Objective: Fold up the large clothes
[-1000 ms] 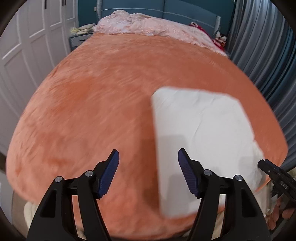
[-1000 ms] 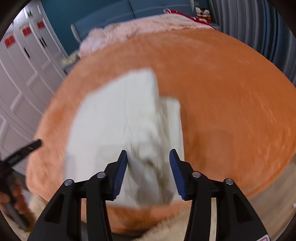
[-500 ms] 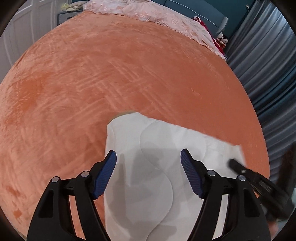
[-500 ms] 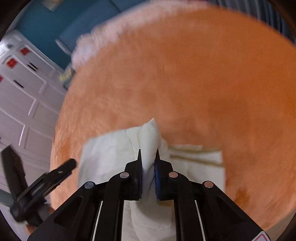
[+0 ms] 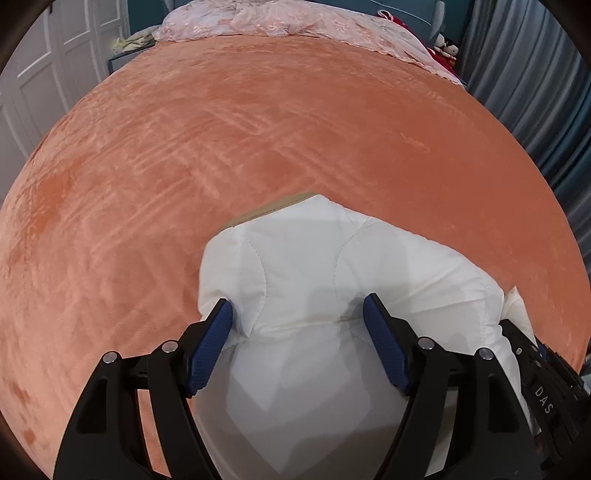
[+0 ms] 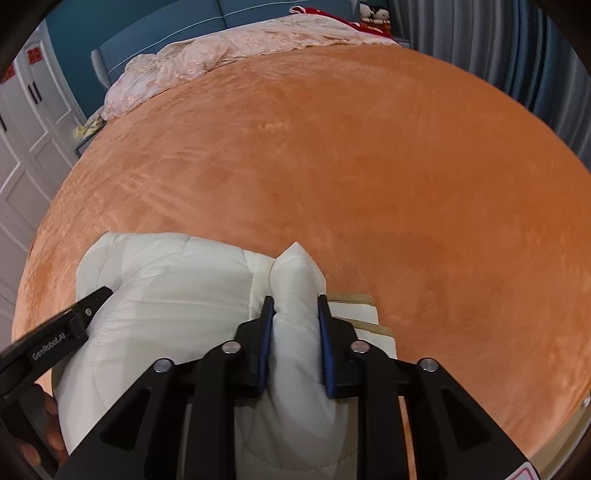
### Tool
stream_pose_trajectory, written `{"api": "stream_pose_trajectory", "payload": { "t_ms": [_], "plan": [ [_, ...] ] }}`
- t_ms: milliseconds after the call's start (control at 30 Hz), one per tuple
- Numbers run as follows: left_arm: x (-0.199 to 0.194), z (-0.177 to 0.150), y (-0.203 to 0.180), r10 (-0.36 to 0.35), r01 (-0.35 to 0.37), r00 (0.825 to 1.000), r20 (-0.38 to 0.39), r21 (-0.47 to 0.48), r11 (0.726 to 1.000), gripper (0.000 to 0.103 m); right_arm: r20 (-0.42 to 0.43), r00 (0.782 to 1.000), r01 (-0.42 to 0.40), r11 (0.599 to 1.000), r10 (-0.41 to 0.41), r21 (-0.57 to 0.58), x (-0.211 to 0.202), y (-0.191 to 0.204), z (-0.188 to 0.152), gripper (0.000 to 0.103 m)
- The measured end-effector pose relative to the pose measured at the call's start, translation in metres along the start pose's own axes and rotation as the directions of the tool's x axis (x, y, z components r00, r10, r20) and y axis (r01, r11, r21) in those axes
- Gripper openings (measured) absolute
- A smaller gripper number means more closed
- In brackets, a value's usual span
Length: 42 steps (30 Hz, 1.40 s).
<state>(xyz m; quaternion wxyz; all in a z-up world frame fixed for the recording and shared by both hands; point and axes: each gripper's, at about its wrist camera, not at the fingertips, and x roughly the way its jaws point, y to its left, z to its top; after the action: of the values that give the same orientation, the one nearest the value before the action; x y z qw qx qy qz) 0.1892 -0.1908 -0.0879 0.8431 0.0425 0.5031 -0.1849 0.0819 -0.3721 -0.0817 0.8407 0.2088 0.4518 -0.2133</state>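
A folded white quilted garment [image 5: 314,280] lies on the orange bed cover near the front edge; it also shows in the right wrist view [image 6: 166,280]. My left gripper [image 5: 299,325] is open, its jaws astride a raised fold of the garment, the blue pads [image 5: 212,343] apart from each other. My right gripper [image 6: 293,321] is shut on a pinched-up ridge of the white garment [image 6: 295,295]. The right gripper body shows at the left view's right edge [image 5: 546,387]; the left gripper shows at the right view's left edge [image 6: 62,332].
The orange plush bed cover [image 5: 258,129] spreads wide behind the garment. A pink quilt [image 5: 295,22] lies heaped at the headboard. White wardrobe doors [image 6: 22,147] stand on the left, grey curtains [image 5: 535,92] on the right.
Both grippers came down onto the garment. The right gripper went from open to shut on a pinched ridge. The left gripper, still open, moved over the garment's fold.
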Motion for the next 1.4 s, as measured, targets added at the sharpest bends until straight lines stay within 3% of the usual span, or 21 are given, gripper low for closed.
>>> {"api": "stream_pose_trajectory", "payload": {
  "t_ms": [367,833,1233,1400],
  "plan": [
    [0.019,-0.01,-0.006,0.079,-0.08,0.995,0.056,0.022,0.997,0.076,0.021,0.999,-0.044,0.998,0.043,0.042,0.025,-0.01,-0.007,0.027],
    [0.027,-0.014,-0.011,0.12,-0.123,0.989,0.086,0.034,0.992,0.078,0.045,0.999,-0.023,0.999,0.022,0.028,0.029,-0.007,-0.012,0.028],
    [0.03,-0.015,-0.012,0.138,-0.142,0.986,0.096,0.036,0.989,0.079,0.07,0.997,-0.013,1.0,0.011,0.028,0.029,-0.005,-0.014,0.03],
    [0.026,-0.011,-0.003,0.086,-0.086,0.994,0.068,0.009,0.996,0.079,0.041,0.996,-0.079,0.993,0.076,0.088,0.029,-0.018,-0.009,0.03]
  ]
}}
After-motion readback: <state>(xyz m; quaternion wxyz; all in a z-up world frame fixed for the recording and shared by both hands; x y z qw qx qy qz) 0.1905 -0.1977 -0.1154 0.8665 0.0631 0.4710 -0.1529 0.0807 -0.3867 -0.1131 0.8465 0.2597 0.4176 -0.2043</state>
